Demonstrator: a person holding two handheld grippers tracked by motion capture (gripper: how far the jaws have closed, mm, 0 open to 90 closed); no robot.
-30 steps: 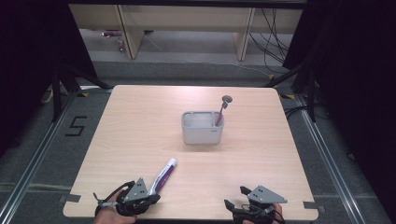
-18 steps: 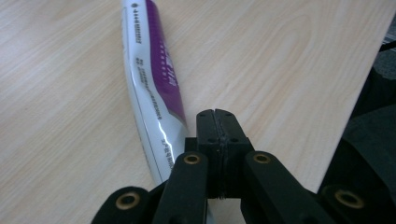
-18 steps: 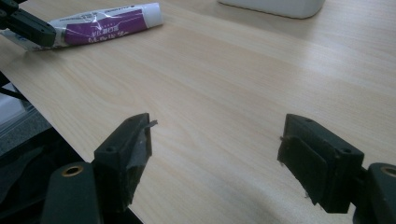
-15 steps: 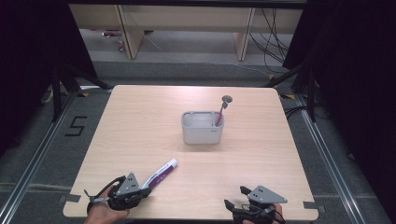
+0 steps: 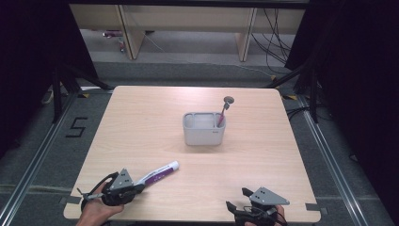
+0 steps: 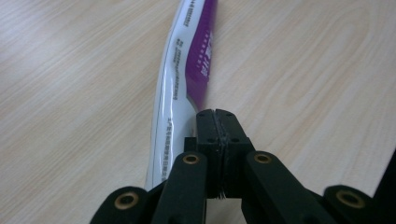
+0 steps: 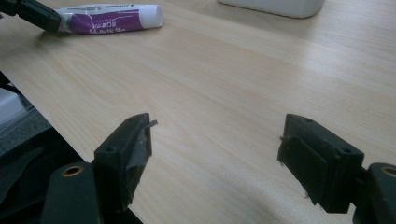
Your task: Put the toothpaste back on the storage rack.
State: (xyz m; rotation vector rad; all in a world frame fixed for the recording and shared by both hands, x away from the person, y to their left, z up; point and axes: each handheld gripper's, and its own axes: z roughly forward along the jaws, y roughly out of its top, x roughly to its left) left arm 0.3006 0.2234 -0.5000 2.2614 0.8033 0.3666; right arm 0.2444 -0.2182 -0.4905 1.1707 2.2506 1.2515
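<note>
Left gripper (image 5: 136, 186) is pinching the flat crimped tail of the purple-and-white toothpaste tube (image 5: 160, 170) — jaws pressed tight together on the thin seam, seen plainly in the left gripper view. The tube (image 6: 184, 79) is lying on the table (image 5: 141, 122) near its front left, cap end pointing toward the white organiser caddy (image 5: 203, 129), which is standing well apart with a handled tool (image 5: 225, 107) in it. Right gripper (image 5: 240, 209) is resting at the front edge, jaws spread wide, holding nothing.

Advice: the grip is sitting at the very tail, so the tube will likely be drooping when lifted — raise slowly and keep the cap end leading.
</note>
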